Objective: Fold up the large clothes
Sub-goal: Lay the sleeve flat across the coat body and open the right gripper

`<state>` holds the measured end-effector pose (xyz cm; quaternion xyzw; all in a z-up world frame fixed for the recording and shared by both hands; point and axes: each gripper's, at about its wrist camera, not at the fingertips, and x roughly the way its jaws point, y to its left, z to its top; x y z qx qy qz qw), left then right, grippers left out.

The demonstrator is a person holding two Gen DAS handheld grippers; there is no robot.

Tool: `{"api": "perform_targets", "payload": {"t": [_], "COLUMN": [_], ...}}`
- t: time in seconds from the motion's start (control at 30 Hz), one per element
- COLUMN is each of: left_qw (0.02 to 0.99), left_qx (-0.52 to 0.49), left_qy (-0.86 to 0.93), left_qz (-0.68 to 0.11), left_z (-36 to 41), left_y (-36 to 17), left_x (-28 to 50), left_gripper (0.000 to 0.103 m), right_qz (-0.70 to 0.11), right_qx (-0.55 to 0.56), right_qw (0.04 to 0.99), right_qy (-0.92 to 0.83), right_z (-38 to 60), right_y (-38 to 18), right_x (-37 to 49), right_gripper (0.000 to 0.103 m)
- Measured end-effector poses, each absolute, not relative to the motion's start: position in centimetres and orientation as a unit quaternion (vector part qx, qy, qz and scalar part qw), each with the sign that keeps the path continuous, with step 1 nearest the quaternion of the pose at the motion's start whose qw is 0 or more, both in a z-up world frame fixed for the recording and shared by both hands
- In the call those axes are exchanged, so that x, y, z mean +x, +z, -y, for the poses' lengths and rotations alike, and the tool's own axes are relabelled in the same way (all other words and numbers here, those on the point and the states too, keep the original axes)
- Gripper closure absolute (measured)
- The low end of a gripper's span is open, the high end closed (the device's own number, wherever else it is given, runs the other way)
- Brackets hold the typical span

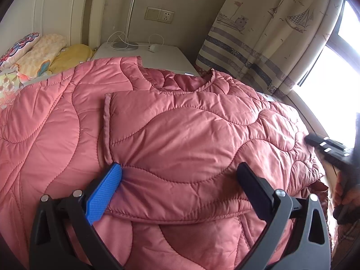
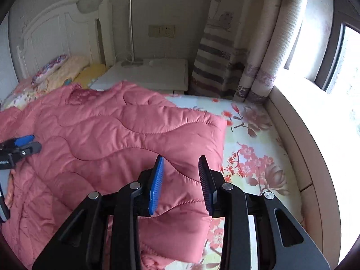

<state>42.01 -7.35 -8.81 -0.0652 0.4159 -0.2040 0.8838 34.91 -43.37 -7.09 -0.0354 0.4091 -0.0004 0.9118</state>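
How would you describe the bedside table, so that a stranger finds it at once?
Start at the white headboard of the bed. Just right of it, before the striped curtain, stands the low white bedside table. Only it carries a thin lamp pole and white cables.

Left gripper [image 1: 180,180] black frame, right gripper [image 2: 181,180] alike, blue ribbed fingers [image 2: 156,186], silver screws

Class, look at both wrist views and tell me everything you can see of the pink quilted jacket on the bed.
The pink quilted jacket is a large padded garment of smooth, slightly shiny fabric stitched in wavy lines. It lies flat on the floral bedsheet, neckline toward the white nightstand, with one sleeve folded across its body, cuff edge showing. The left gripper stands wide open over that sleeve. The right gripper hovers above the jacket's folded side edge, nothing between its pads.
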Motion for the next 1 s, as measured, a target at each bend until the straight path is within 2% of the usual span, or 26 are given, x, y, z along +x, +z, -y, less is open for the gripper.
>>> {"api": "perform_targets", "payload": {"t": [0.07, 0.17, 0.33, 0.5, 0.7, 0.77, 0.8, 0.83, 0.9, 1.0], "left_qw": [0.884, 0.884, 0.884, 0.884, 0.884, 0.884, 0.884, 0.884, 0.884, 0.883], "left_qx": [-0.066, -0.063, -0.064, -0.073, -0.077, -0.079, -0.079, -0.079, -0.079, -0.083], "left_qy": [-0.205, -0.203, -0.203, -0.207, -0.209, -0.210, -0.210, -0.210, -0.210, -0.212], "left_qz": [-0.415, -0.416, -0.415, -0.413, -0.412, -0.411, -0.411, -0.411, -0.411, -0.410], "left_z": [7.3, 7.3, 7.4, 7.1, 6.9, 6.9, 6.8, 6.9, 6.9, 6.8], "left_y": [-8.8, -8.9, -8.9, -8.9, -8.9, -9.0, -9.0, -9.0, -9.0, -9.0], "left_x": [42.0, 42.0, 42.1, 42.0, 42.0, 42.0, 42.0, 42.0, 42.0, 42.0], "left_gripper": [0.002, 0.002, 0.002, 0.002, 0.002, 0.002, 0.002, 0.002, 0.002, 0.002], "right_qz": [-0.468, -0.465, -0.412, -0.486, -0.444, -0.403, -0.388, -0.377, -0.378, -0.429], "right_qx": [-0.042, -0.038, 0.006, -0.004, 0.002, 0.002, -0.011, -0.034, -0.082, -0.115], "right_qw": [0.883, 0.885, 0.911, 0.874, 0.895, 0.915, 0.922, 0.926, 0.922, 0.896], "right_qy": [0.013, 0.014, -0.002, -0.002, -0.035, -0.007, 0.009, 0.012, 0.002, 0.001], "right_z": [43.5, 43.9, 45.3, 45.5, 44.4, 42.5, 41.1, 39.8, 37.7, 36.7], "right_y": [-9.4, -8.1, -4.4, -8.4, -5.7, -4.1, -3.8, -3.8, -5.1, -9.0], "right_x": [36.6, 36.7, 38.9, 44.5, 41.3, 37.9, 36.2, 34.8, 33.4, 34.0], "right_gripper": [0.071, 0.071, 0.071, 0.068, 0.065, 0.052, 0.033, 0.022, 0.022, 0.022]}}
